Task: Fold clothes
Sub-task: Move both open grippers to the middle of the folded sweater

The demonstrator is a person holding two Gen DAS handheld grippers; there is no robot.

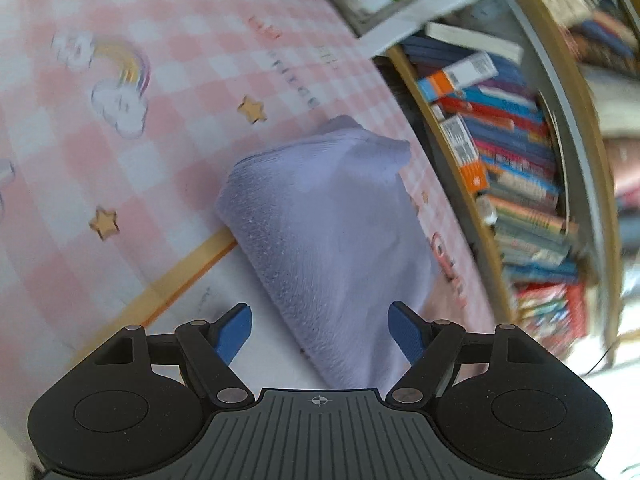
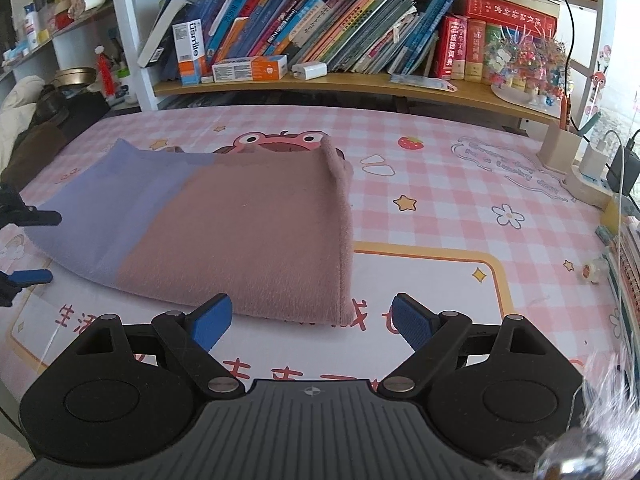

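A folded fleece garment, lavender at its left end and dusty pink on the right (image 2: 240, 228), lies flat on the pink checked table mat (image 2: 440, 184). My right gripper (image 2: 310, 322) is open and empty, just in front of the garment's near edge. My left gripper (image 1: 320, 330) is open, its blue pads either side of the lavender end (image 1: 332, 232) without gripping it. The left gripper also shows in the right wrist view (image 2: 28, 244) at the far left, next to the lavender end. The left view is blurred.
A bookshelf packed with books (image 2: 312, 28) runs along the table's far edge. A power strip with chargers (image 2: 592, 184) and a pen holder (image 2: 558, 148) sit at the right. Notebooks and small items (image 2: 624, 256) lie at the right edge.
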